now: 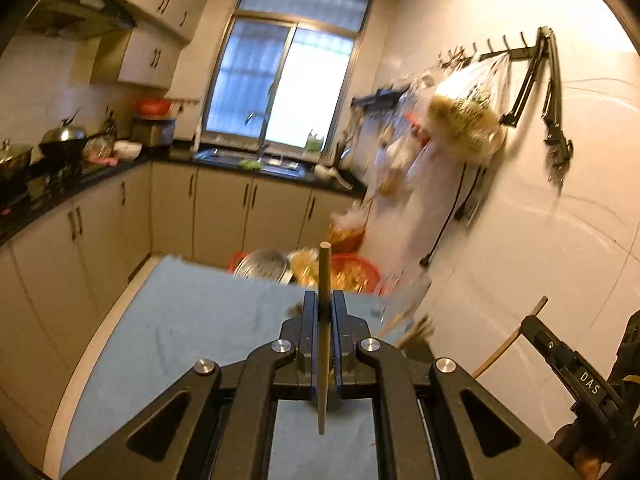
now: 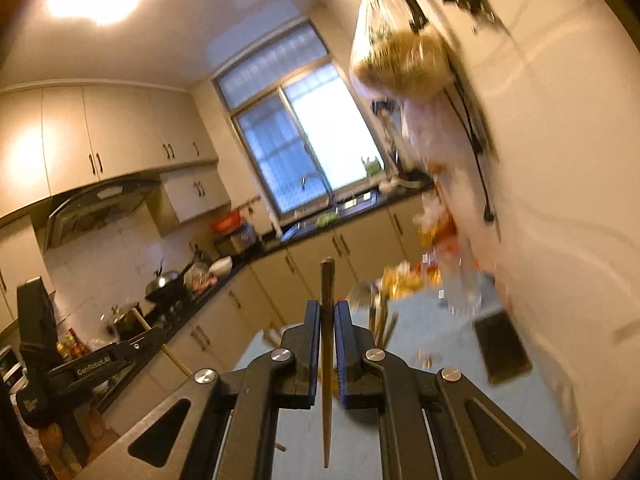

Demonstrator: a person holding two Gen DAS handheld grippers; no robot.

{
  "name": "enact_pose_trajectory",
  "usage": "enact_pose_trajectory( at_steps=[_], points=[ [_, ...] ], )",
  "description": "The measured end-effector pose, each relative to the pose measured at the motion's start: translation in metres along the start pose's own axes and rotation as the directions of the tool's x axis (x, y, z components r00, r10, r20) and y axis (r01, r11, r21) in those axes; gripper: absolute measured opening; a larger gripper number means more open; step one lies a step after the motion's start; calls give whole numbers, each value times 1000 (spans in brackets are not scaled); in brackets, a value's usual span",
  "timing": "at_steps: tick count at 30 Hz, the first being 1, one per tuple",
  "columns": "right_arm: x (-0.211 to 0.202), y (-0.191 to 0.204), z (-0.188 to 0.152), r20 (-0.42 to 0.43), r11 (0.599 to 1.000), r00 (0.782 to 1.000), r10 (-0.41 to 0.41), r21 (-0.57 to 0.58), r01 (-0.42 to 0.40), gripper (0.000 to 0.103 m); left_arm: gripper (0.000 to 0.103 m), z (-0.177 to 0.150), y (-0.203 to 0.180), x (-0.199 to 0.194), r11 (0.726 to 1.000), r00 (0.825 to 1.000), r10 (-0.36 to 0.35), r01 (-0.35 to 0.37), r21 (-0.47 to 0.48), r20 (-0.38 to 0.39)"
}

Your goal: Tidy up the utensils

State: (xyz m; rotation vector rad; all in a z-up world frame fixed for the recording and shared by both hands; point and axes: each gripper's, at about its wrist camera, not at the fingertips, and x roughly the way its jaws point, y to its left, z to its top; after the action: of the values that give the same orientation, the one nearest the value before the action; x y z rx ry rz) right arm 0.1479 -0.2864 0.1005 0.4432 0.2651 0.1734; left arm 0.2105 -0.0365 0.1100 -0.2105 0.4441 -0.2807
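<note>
- clenched on a chopstick [image 1: 324, 280], the left claw [image 1: 324, 308] pinches the thin stick between its blue-edged pads; the stick runs upright through the grip, one end jutting past the fingertips, the other hanging below them toward the camera.
- likewise, the right claw [image 2: 328, 316] is clamped on a second chopstick [image 2: 327, 292], held the same way, upright between the pads.
- in the left wrist view the right claw shows at the lower right with its pale stick angled up beside the white wall.
- below both claws lies a counter [image 1: 192, 320] covered with a pale blue cloth.
- beyond the left claw, at the far edge of the cloth, sit a metal lid or bowl [image 1: 264, 266] and a red basket [image 1: 360, 270] with yellowish contents, blurred.
- just right of the left claw, more chopsticks [image 1: 416, 330] stick up; what holds them cannot be made out.
- right of the right claw a dark flat object [image 2: 502, 350] lies on the cloth, blurred.
- on the wall to the right hang plastic bags [image 1: 468, 120] from a black hook rack [image 1: 504, 52].
- farther off: beige cabinets, a window [image 1: 280, 80] over a sink, and a wok [image 1: 64, 142] on the stove to the left.
</note>
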Motion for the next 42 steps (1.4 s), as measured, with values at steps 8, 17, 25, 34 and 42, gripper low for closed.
enact_pose_trajectory(
  at_steps=[8, 17, 25, 34, 42],
  points=[
    [25, 24, 23, 138, 996, 989, -57, -66, 66, 8, 6, 9, -15, 37, 999, 999, -28, 27, 41, 30],
    [62, 18, 6, 145, 992, 985, -90, -73, 101, 8, 6, 7, -17, 73, 997, 998, -63, 62, 44, 12],
    [79, 14, 1, 146, 990, 986, -84, -97, 99, 8, 6, 1, -23, 86, 995, 994, -73, 66, 79, 85],
    [104, 6, -24, 86, 988, 992, -93, -115, 102, 8, 6, -20, -9, 107, 997, 998, -59, 58, 53, 13],
    [112, -13, -41, 5, 992, 996, -85, -89, 85, 8, 6, -40, 1, 116, 998, 998, -48, 49, 39, -41]
  ],
)
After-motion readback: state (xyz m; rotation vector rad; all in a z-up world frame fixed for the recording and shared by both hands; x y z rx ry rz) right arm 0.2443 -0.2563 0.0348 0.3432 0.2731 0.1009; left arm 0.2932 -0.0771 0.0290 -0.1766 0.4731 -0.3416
